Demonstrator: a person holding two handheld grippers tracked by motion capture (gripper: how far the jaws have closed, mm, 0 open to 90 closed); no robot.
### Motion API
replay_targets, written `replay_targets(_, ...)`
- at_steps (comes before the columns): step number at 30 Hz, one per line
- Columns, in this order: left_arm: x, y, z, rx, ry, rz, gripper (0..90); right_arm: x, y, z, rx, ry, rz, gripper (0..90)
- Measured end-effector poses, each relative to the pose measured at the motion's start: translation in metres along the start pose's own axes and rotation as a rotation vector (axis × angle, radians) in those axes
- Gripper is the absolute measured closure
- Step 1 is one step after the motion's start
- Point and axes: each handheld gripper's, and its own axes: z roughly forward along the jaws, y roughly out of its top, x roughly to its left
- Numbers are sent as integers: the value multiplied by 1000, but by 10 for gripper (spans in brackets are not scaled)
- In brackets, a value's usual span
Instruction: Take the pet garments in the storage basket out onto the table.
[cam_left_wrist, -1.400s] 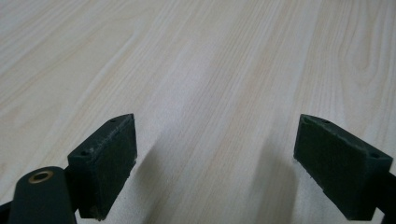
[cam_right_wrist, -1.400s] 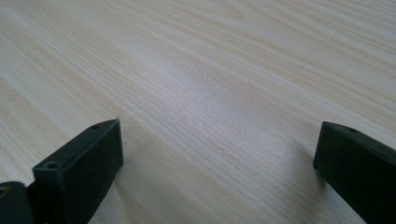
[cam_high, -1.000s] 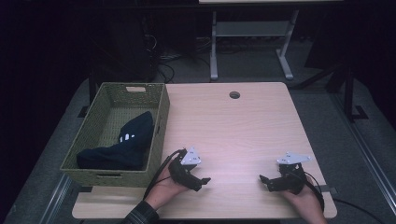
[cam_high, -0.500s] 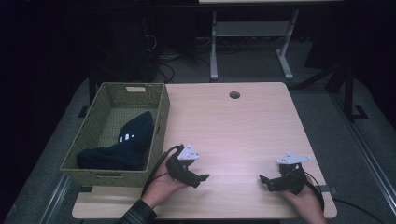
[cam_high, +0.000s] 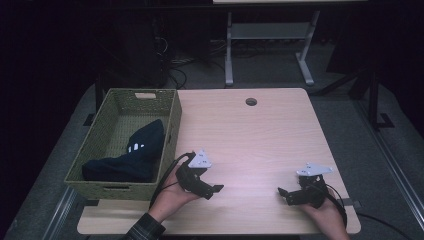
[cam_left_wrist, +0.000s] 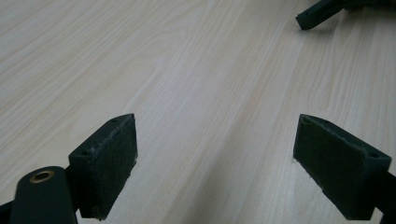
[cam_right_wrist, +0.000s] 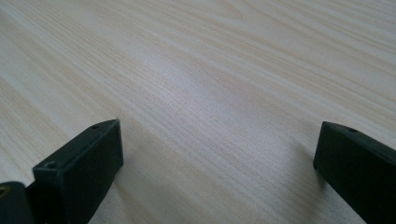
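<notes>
Dark cloth (cam_high: 131, 155) in basket (cam_high: 172, 125), overhead view.

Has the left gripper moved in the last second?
Yes. The left gripper has slid a little left, toward the basket, and turned slightly; its jaws are open over the table.

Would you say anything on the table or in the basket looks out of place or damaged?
Nothing stands out. The dark garment lies loosely heaped inside the woven basket, and both grippers, left and right, rest open on bare tabletop.
</notes>
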Motion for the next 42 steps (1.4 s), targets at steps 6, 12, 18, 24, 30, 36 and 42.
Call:
replay_targets(6, 3, 4, -7, -6, 3, -8, 131, 0, 0, 0, -3, -1, 1, 11)
replay_targets(12, 4, 8, -11, -5, -7, -12, 131, 0, 0, 0, -2, -1, 2, 11)
replay_targets(18, 5, 14, -17, -17, -12, -17, 131, 0, 0, 0, -3, -1, 2, 11)
replay_targets(24, 6, 21, -22, -24, -10, -8, 131, 0, 0, 0, -3, -1, 2, 11)
replay_targets(30, 9, 29, -25, -44, -8, -6, 131, 0, 0, 0, -1, 0, 1, 11)
replay_targets(36, 13, 35, -28, -53, -12, -7, 132, 0, 0, 0, -1, 0, 1, 11)
replay_targets(42, 17, 41, -32, -57, -13, 4, 133, 0, 0, 0, -1, 0, 1, 11)
